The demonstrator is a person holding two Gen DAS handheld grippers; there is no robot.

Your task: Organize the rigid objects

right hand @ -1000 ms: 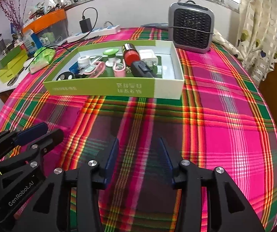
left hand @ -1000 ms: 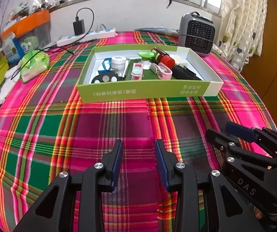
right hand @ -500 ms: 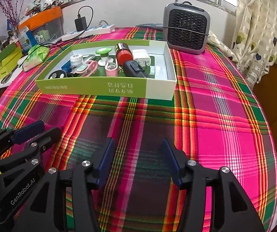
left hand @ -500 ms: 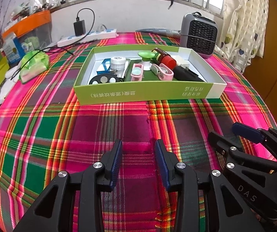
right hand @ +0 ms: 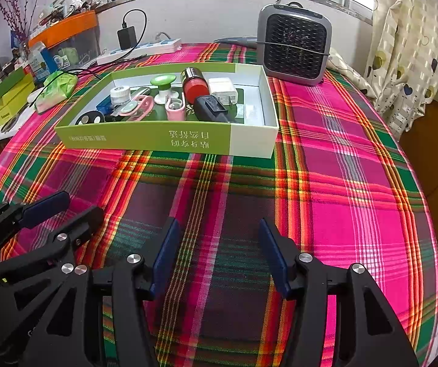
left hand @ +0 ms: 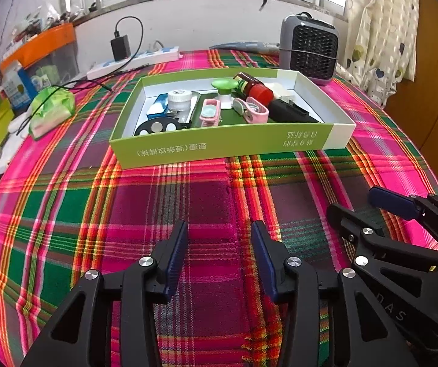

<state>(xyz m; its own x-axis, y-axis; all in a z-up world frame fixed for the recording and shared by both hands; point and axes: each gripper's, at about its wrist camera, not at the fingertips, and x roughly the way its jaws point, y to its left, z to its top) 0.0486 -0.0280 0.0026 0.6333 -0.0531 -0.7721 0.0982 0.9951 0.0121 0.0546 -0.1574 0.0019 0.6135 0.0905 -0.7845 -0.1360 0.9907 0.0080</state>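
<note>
A shallow green and white box point(left hand: 219, 145) lies on the plaid tablecloth beyond both grippers. It holds a red-capped bottle point(left hand: 254, 88), a green mushroom-shaped piece point(left hand: 224, 85), a white round jar point(left hand: 179, 98), two pink clips point(left hand: 209, 113), a black block point(left hand: 292, 113), a white charger point(right hand: 222, 89) and a black disc with white dots point(left hand: 157, 127). My left gripper point(left hand: 219, 229) hovers over the cloth short of the box, its jaws opening with nothing between them. To its right, my right gripper point(right hand: 219, 226) is also opening, with only cloth between its fingers.
A grey fan heater point(left hand: 309, 50) stands behind the box at the right. A power strip point(left hand: 133, 61) with a plugged-in charger and a green bag point(left hand: 52, 107) lie at the back left, beside boxes and an orange-lidded bin point(left hand: 41, 46). Curtains point(right hand: 408, 46) hang at the right.
Both grippers' jaws have spread wider apart. Neither hand has shifted over the cloth, and the box and its contents lie as before.
</note>
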